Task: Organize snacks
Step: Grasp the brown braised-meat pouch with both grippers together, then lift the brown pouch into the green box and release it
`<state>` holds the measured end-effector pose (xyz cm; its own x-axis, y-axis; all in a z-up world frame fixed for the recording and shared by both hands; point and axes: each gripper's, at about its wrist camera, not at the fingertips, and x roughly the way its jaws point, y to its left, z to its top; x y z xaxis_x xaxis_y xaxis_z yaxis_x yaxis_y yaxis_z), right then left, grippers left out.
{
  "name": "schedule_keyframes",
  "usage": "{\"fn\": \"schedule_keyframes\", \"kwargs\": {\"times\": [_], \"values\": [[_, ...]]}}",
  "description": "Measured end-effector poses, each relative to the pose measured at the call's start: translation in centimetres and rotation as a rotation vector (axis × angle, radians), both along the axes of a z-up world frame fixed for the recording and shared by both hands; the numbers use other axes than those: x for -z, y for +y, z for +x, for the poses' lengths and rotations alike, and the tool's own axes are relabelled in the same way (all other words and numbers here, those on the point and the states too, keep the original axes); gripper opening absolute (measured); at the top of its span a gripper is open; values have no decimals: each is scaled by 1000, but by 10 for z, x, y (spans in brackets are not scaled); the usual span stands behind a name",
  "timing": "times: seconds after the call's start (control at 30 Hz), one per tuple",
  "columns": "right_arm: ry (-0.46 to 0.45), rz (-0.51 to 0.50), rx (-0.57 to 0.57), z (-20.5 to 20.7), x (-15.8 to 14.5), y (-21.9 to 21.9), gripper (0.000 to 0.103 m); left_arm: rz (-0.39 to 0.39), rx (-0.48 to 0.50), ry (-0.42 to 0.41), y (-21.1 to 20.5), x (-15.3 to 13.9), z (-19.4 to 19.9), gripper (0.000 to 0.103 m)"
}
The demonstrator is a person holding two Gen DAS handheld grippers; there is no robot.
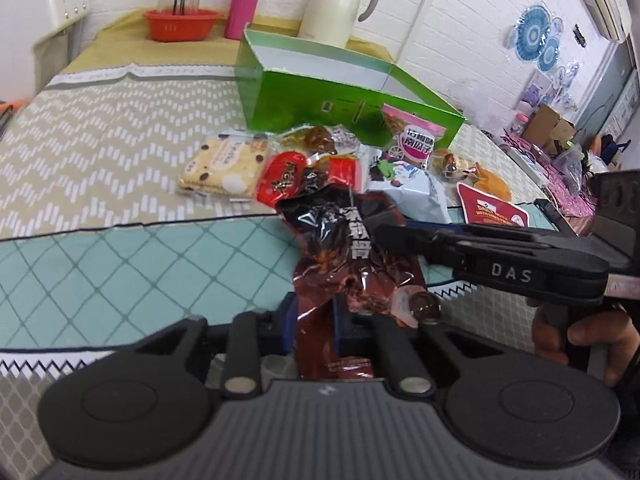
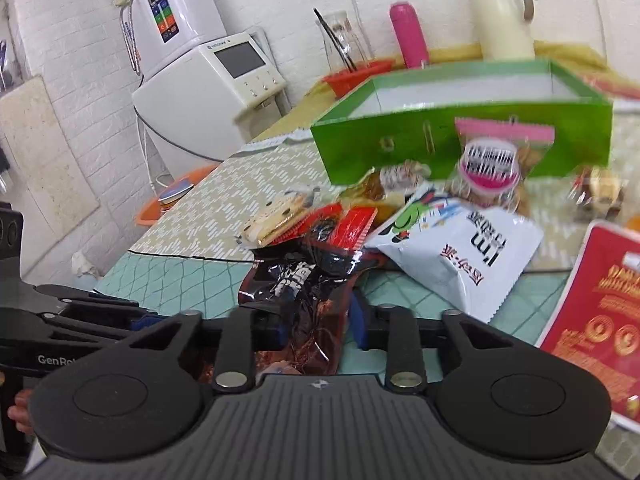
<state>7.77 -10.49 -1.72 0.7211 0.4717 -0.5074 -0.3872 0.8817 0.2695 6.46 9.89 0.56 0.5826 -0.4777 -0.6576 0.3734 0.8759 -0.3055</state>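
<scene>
Both grippers, left [image 1: 314, 326] and right [image 2: 316, 326], are clamped on one dark packet [image 1: 352, 256]; transfer into the far green box [image 1: 320, 80] is judged next.

Left wrist view: low over the patterned tablecloth [image 1: 100, 128], looking forward along its own fingers, close on the dark red-and-black foil snack pouch [image 1: 340, 240], facing the open green cardboard box [image 1: 304, 96] and white brick wall.

Right wrist view: equally low and close, looking in from the right. Shared: pouch [image 2: 304, 292], box [image 2: 400, 148], pink cylindrical flask [image 2: 408, 36], cream jug [image 2: 500, 16].
</scene>
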Motion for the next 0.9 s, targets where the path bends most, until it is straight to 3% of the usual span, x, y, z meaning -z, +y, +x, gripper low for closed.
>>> {"fn": "schedule_keyframes", "kwargs": {"times": [0.23,0.47,0.9], "values": [[-37,34,-1,-8,-11,-11,16,-81,-26,19,4,-4,-7,6],[-140,65,-4,-10,-41,-20,16,-98,-17,-82,-2,-40,-8,6],[-285,55,44,66,-105,-50,16,-170,-15,-213,-31,-93,78,6]]}}
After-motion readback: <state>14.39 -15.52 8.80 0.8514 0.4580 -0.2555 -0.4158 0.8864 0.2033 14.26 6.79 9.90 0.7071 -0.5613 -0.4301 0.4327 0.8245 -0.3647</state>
